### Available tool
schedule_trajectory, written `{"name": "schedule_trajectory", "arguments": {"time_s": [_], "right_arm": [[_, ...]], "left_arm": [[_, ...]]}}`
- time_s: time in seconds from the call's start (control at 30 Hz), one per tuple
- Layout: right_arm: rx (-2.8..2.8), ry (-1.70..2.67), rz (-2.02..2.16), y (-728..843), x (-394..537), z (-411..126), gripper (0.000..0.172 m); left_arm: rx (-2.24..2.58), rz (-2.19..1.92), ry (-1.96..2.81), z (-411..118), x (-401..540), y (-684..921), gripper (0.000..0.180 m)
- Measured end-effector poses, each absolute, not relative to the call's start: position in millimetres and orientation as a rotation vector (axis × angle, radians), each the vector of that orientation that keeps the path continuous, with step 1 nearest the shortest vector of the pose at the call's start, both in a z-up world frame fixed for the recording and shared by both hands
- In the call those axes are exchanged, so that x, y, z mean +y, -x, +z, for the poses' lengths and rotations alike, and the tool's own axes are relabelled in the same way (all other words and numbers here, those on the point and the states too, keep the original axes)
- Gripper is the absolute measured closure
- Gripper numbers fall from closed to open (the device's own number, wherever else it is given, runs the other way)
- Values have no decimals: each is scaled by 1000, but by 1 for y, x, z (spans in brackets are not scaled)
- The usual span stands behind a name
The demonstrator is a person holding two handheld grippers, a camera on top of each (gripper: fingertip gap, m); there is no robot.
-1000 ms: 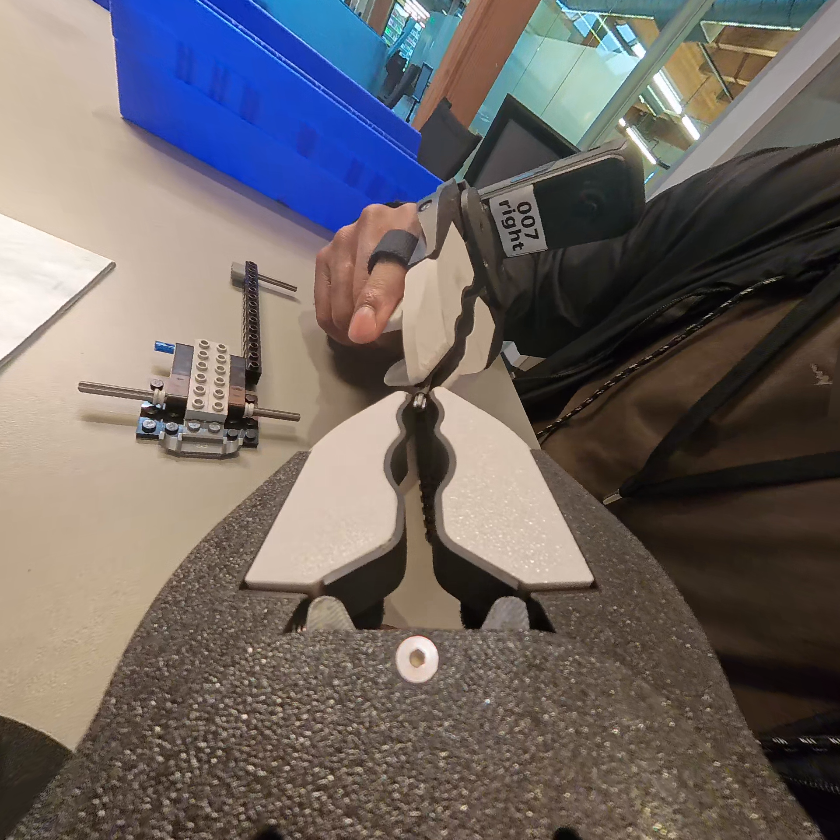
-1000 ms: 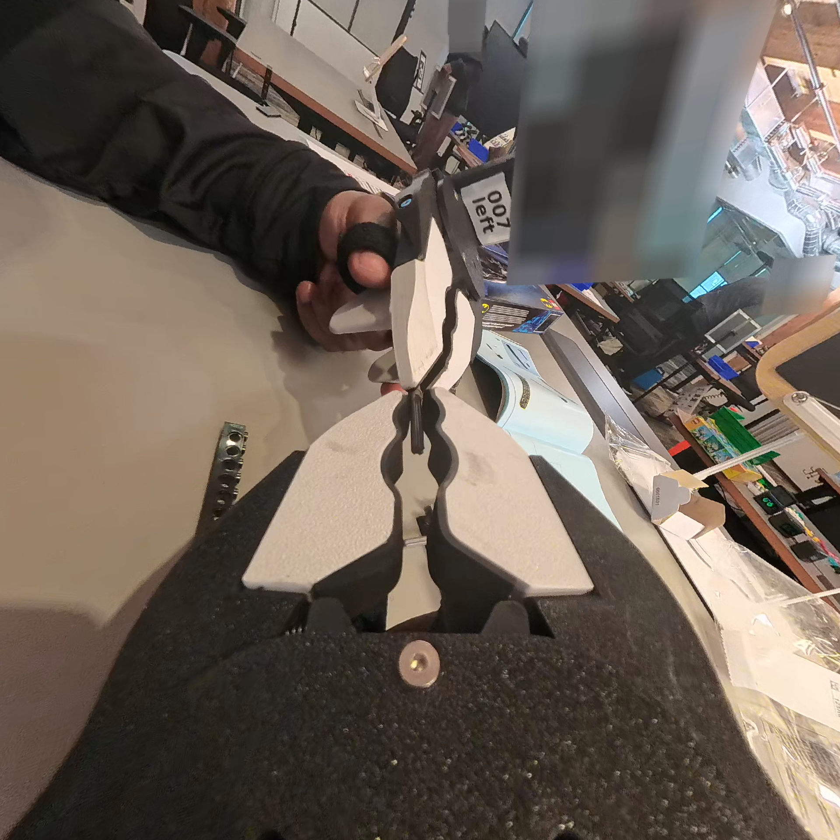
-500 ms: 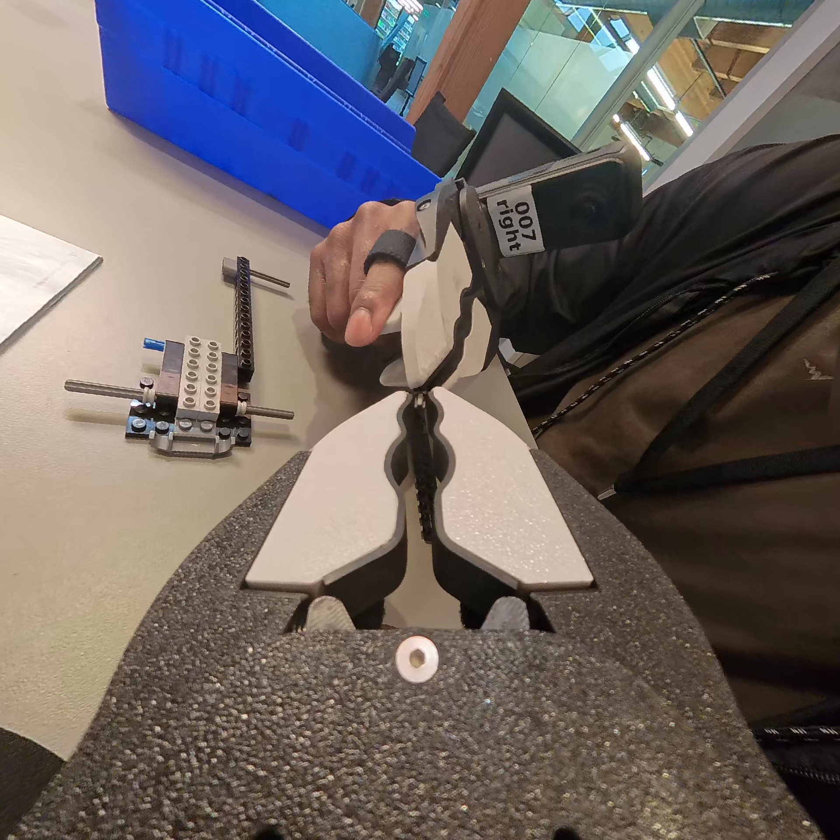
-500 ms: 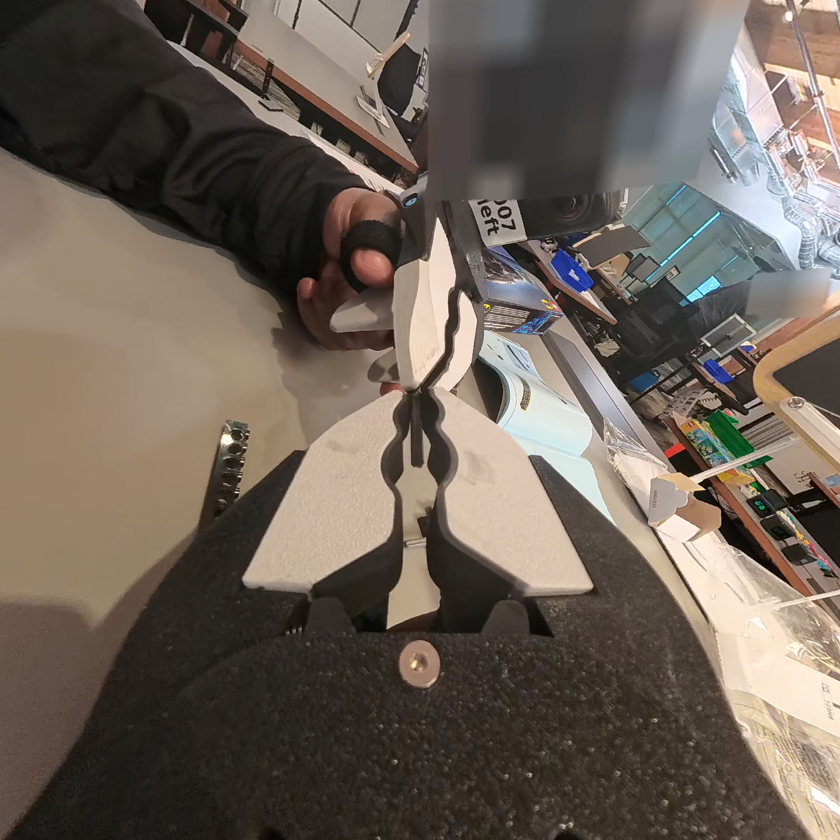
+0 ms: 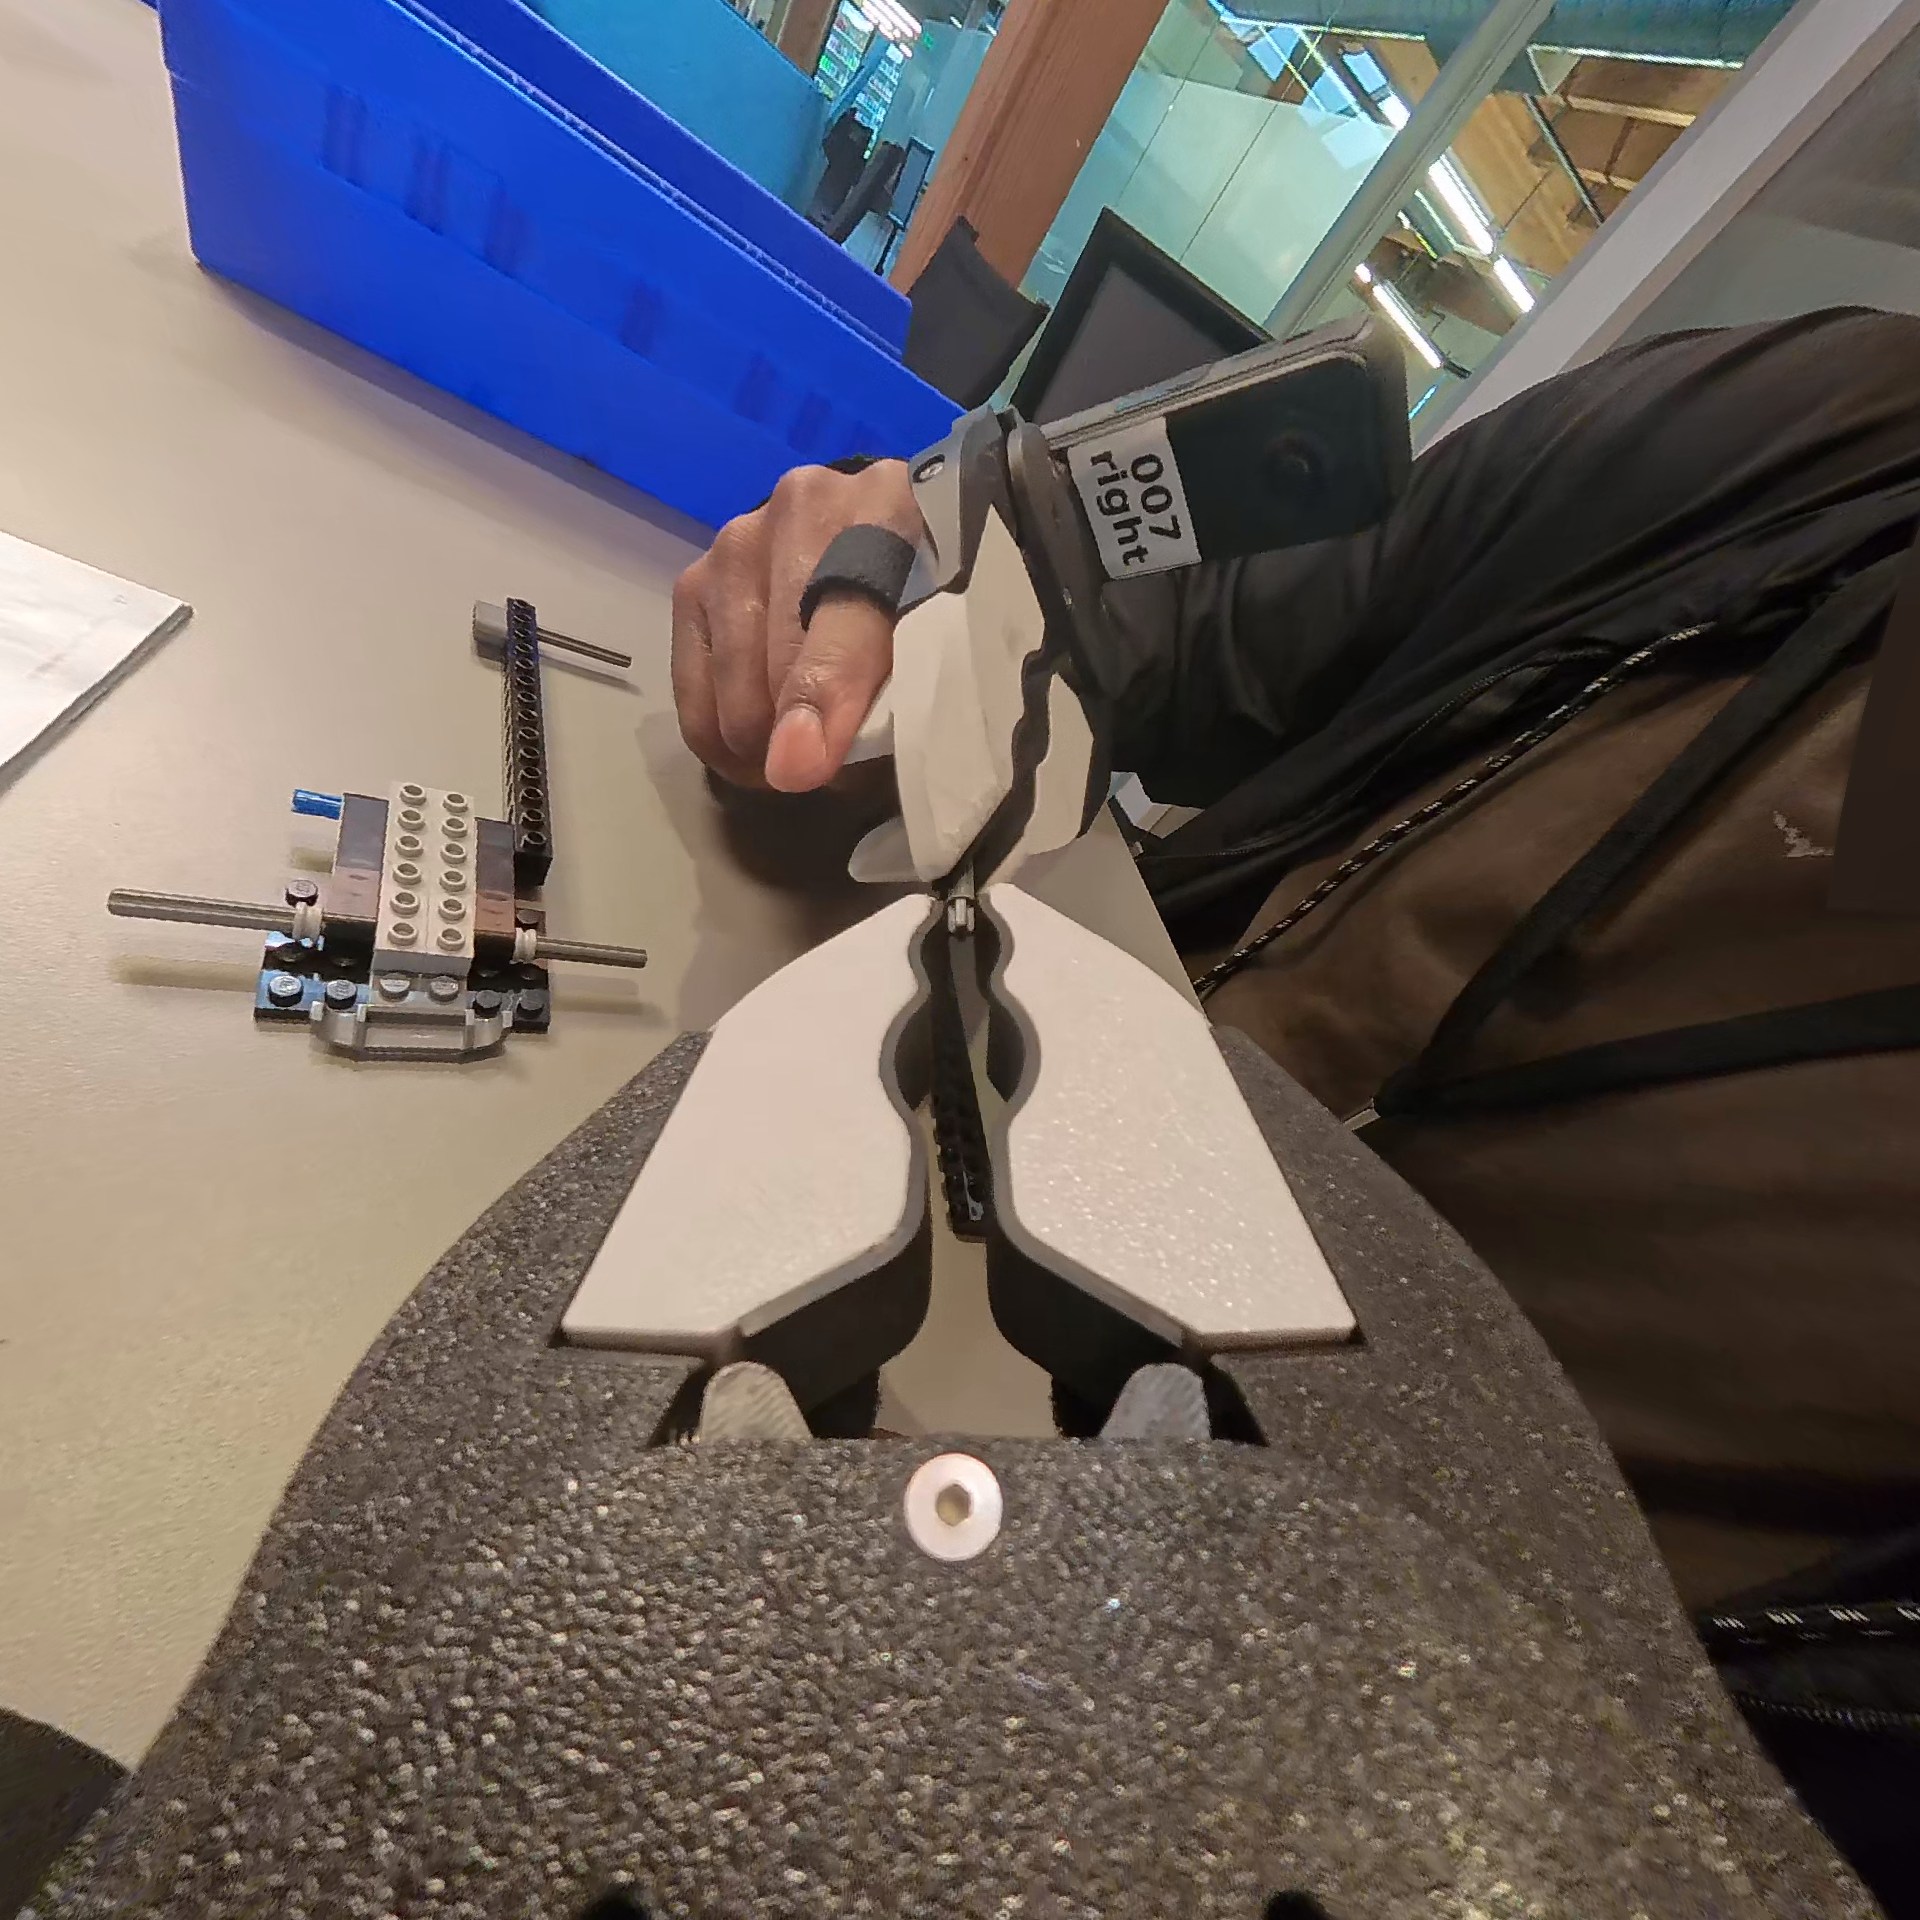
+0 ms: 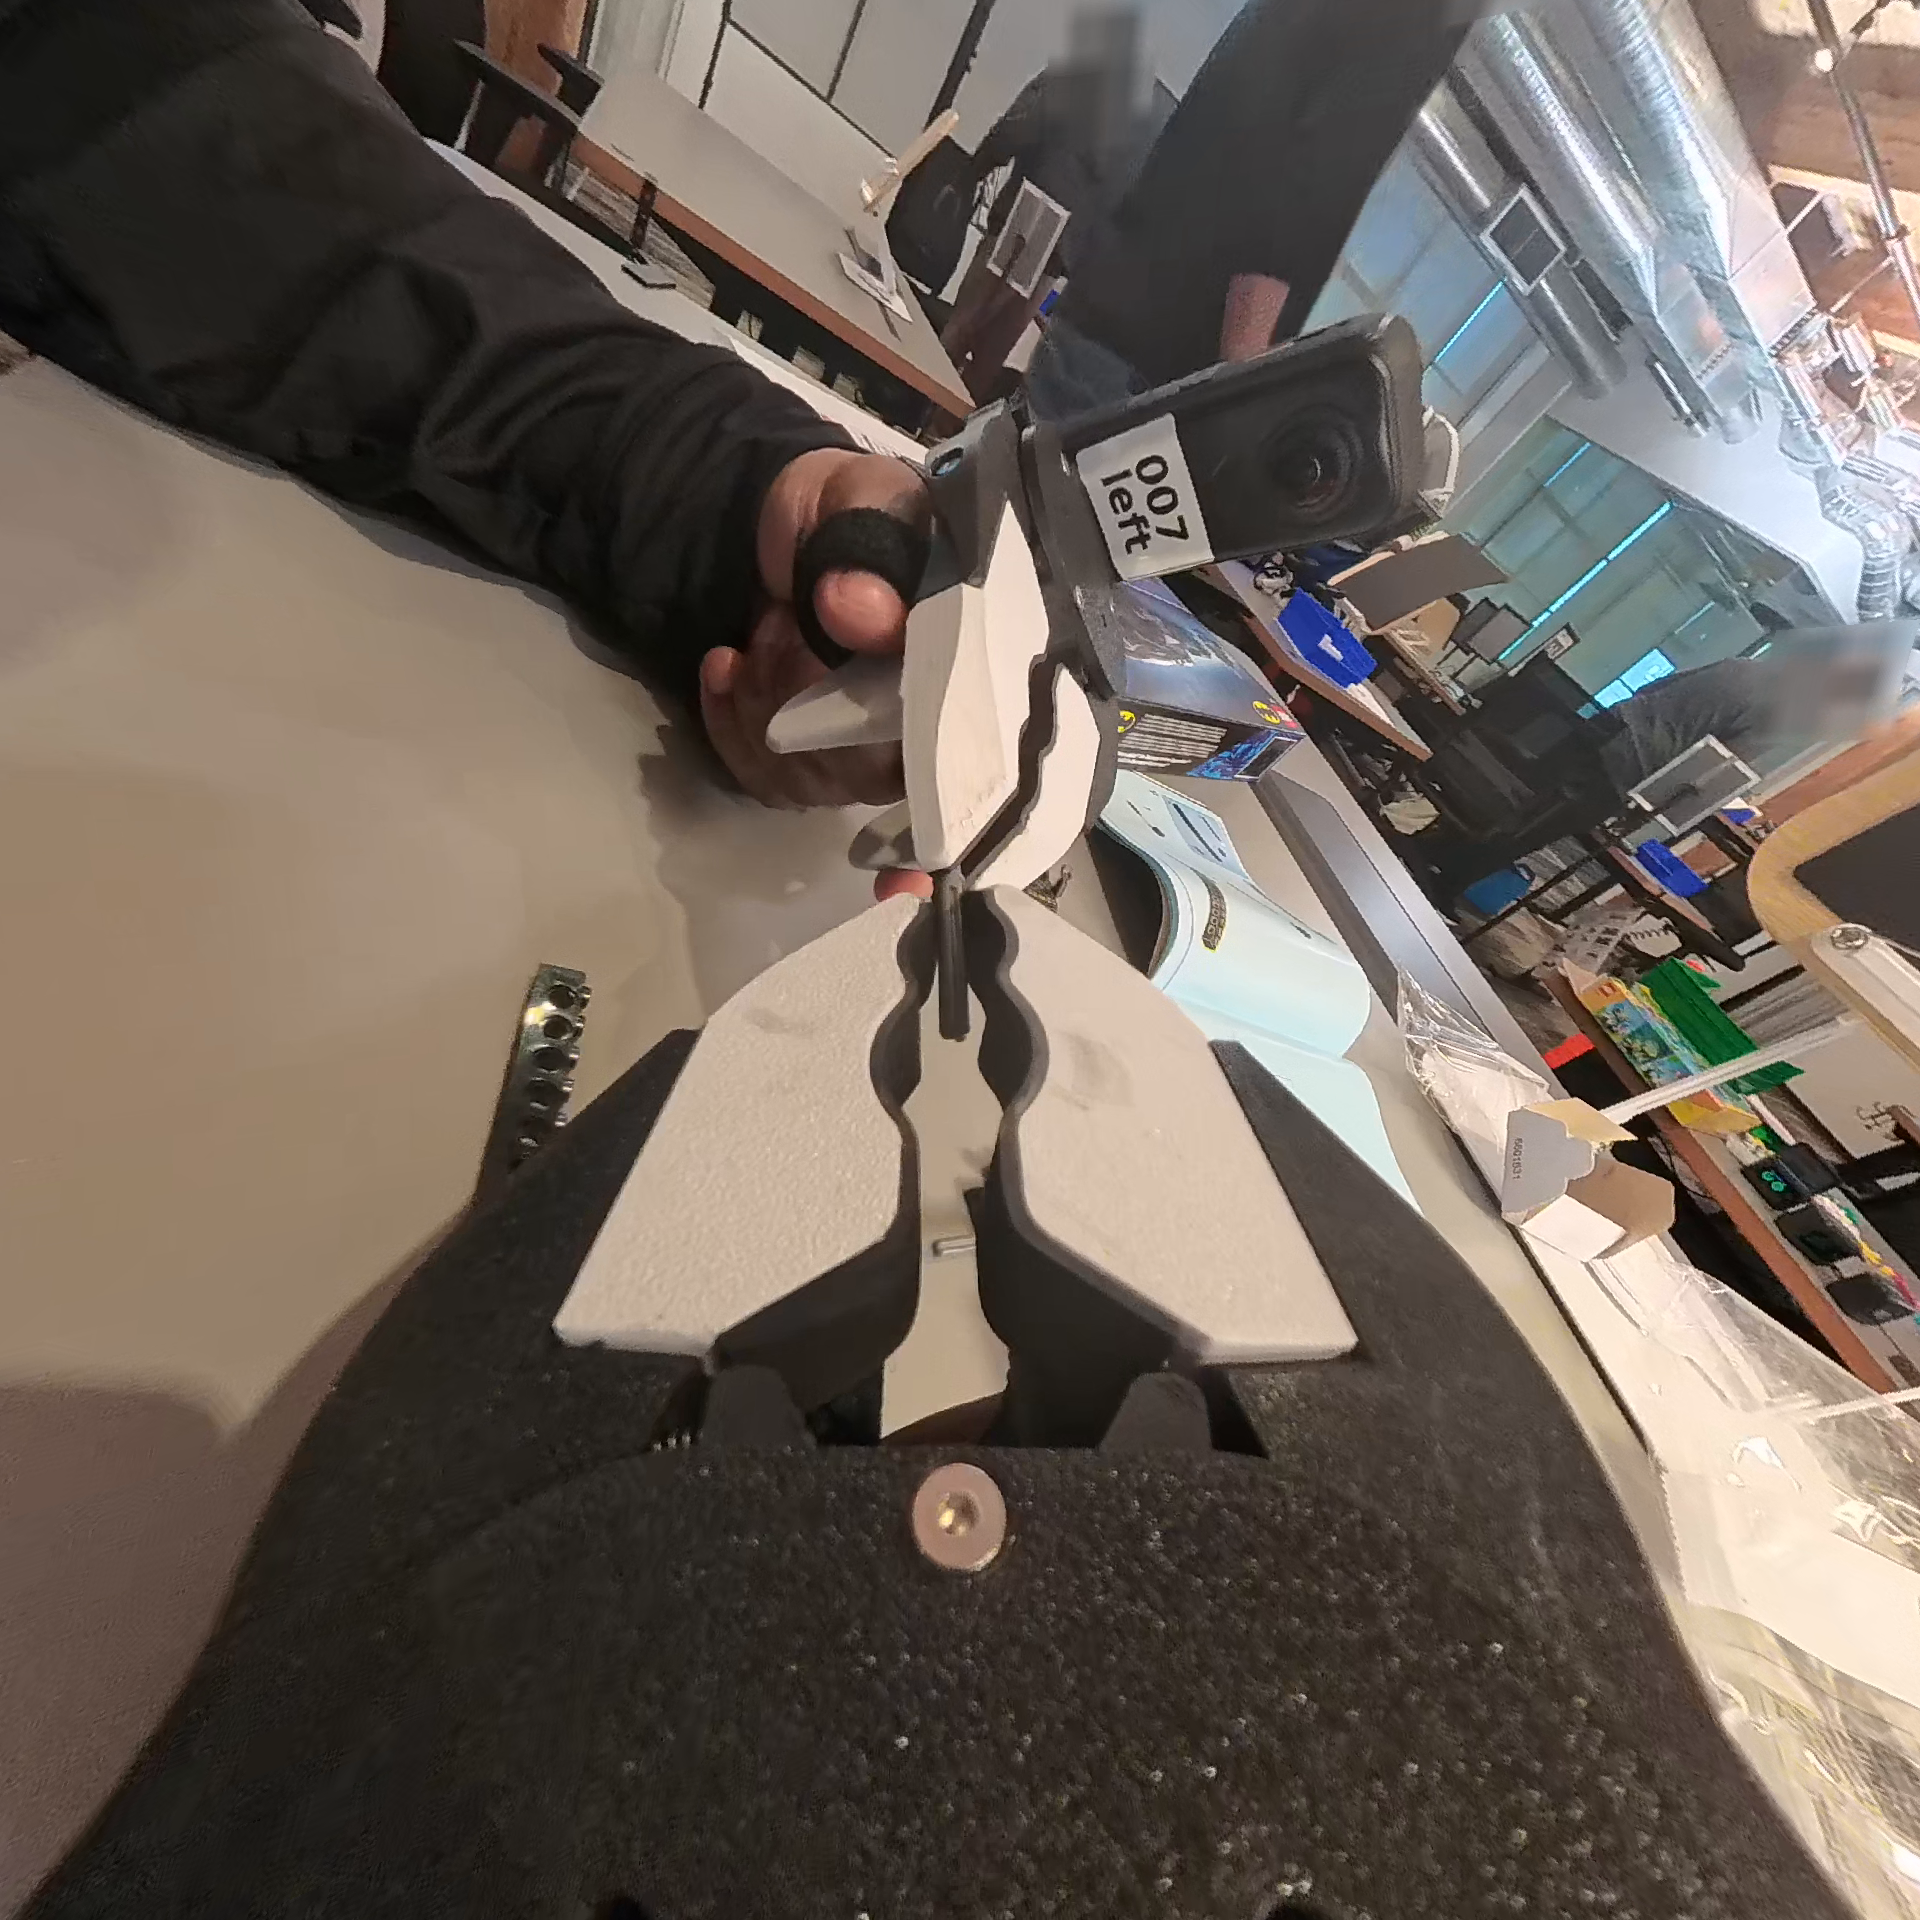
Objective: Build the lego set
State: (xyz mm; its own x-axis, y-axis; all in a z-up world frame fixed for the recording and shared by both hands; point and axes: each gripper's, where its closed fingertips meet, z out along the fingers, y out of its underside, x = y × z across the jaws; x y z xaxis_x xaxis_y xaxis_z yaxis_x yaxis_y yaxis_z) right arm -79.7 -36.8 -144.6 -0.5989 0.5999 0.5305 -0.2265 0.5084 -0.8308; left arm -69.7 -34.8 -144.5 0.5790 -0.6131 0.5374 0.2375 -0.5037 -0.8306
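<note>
Pinching a thin black studded beam (image 5: 961, 1122) edge-on, the left gripper (image 5: 961, 914) has its fingers (image 5: 810, 1101) nearly closed on it, with a small grey pin (image 5: 958, 902) poking out at the tips. The right gripper (image 6: 951, 914) meets it tip to tip, its own fingers (image 6: 790, 1122) almost shut on a short dark axle (image 6: 951, 977) that runs along the narrow slot between them. Both pieces appear to be held lengthwise so their ends line up where the two tools touch.

Just beyond, each tool is held in a hand (image 5: 769, 644) with a black strap round one finger, resting close to the tan surface (image 5: 208, 1195), probably for steadiness. Left of the tips in the left wrist view sits a small brick assembly (image 5: 405, 925) with a grey axle through it and a long black beam (image 5: 525, 727) standing off its corner, set within easy reach. A green perforated strip (image 6: 545, 1049) lies beside the right gripper. Farther off are a blue bin (image 5: 499, 239), a pale blue booklet (image 6: 1268, 966), a printed box (image 6: 1195, 717) and clear plastic bags (image 6: 1475, 1081).
</note>
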Motion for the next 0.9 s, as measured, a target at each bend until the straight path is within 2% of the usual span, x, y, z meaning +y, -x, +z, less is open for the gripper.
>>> {"name": "schedule_trajectory", "arguments": {"time_s": [0.83, 0.9], "right_arm": [[-1839, 331, 1282, 77, -44, -134, 167], [-1840, 343, 1261, 79, -39, -133, 167]], "left_arm": [[353, -1095, 1763, -136, -41, 67, 175], [346, -993, 1799, -138, -40, 78, 163]]}}
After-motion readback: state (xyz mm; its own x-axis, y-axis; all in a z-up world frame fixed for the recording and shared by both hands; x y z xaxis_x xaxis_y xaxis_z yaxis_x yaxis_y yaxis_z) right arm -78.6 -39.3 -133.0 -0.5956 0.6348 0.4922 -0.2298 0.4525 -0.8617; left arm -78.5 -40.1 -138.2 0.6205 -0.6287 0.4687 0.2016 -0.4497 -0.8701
